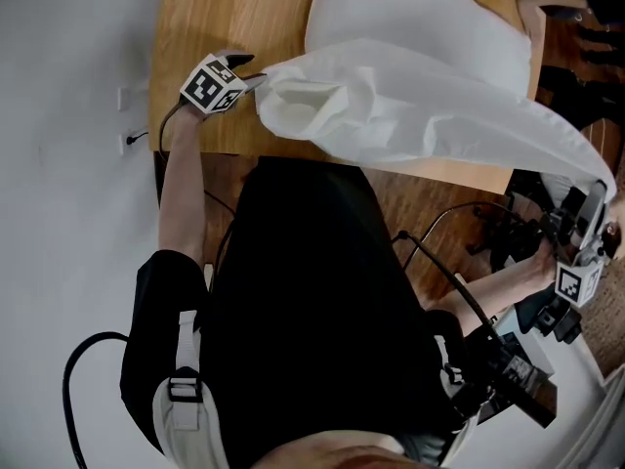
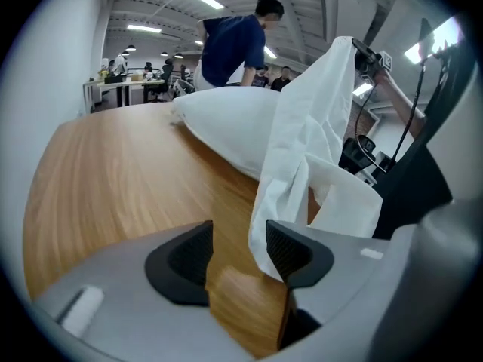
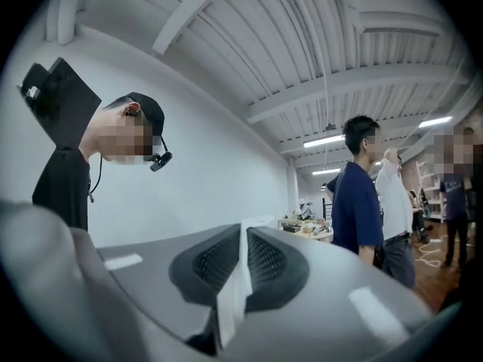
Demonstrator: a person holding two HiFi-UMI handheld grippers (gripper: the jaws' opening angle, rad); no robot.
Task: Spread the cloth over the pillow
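Observation:
A white pillow [image 1: 410, 18] lies on the wooden table [image 1: 225, 18]. A white cloth [image 1: 410, 115] stretches in the air from the table's near edge off to the right. My left gripper [image 1: 249, 71] is at the cloth's bunched left end, low over the table. In the left gripper view this gripper [image 2: 239, 240] is open: the cloth [image 2: 302, 142] hangs against the right pad [image 2: 290, 251] and the left pad stands clear. The pillow [image 2: 226, 115] lies behind it. My right gripper [image 1: 598, 195] is raised beyond the table's right side. It [image 3: 243, 259] is shut on a thin fold of cloth [image 3: 234, 292].
A person in a blue shirt [image 2: 234, 40] stands behind the table's far side, with more people and desks [image 2: 121, 85] further back. Dark equipment and cables [image 1: 508, 233] sit on the wooden floor to the right. A white wall runs along the left [image 1: 68, 115].

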